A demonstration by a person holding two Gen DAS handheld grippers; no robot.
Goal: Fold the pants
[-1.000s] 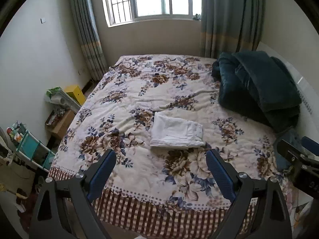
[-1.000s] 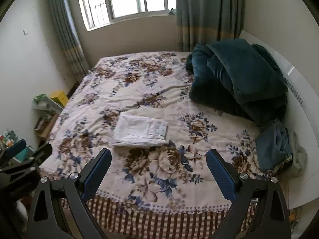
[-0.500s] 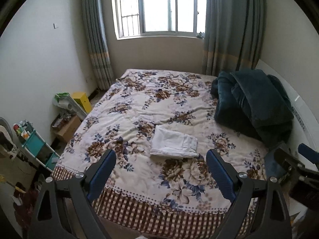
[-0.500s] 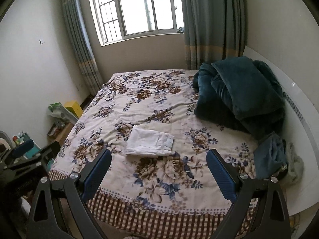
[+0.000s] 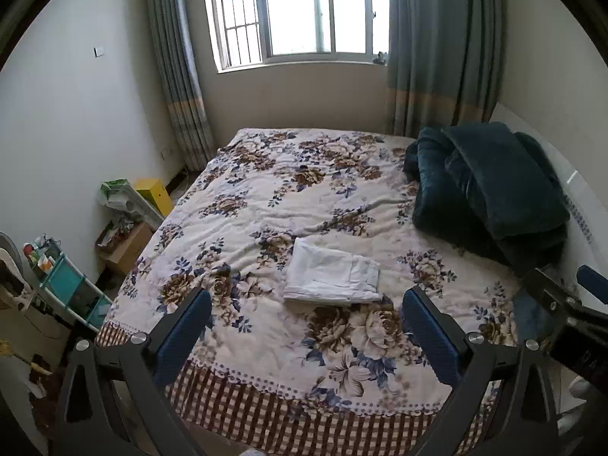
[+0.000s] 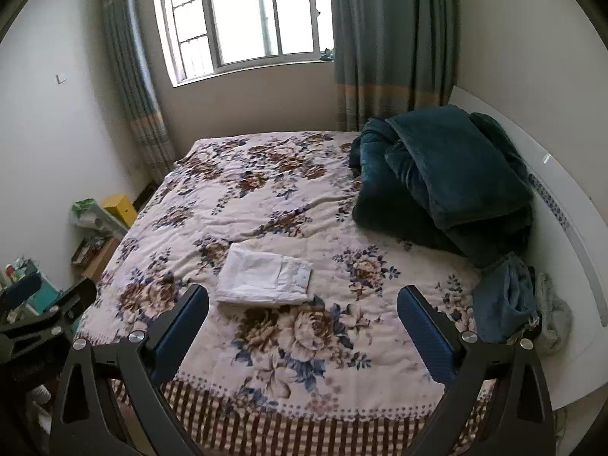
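Note:
White pants (image 5: 331, 276) lie folded into a flat rectangle on the floral bedspread (image 5: 288, 205), near the bed's front half; they also show in the right wrist view (image 6: 266, 279). My left gripper (image 5: 306, 336) is open and empty, held off the foot of the bed, well short of the pants. My right gripper (image 6: 302, 336) is open and empty, also back from the bed's foot. Each gripper shows at the edge of the other's view.
A dark teal blanket (image 5: 490, 193) is piled at the right by the white headboard (image 6: 562, 228). Blue and grey clothes (image 6: 509, 300) lie at the right edge. Boxes and a teal shelf unit (image 5: 64, 285) stand on the floor at the left. A window (image 5: 304, 11) is behind.
Both grippers have pulled back and up from the bed, so the pants look smaller and farther and more of the window shows. The pants have not moved.

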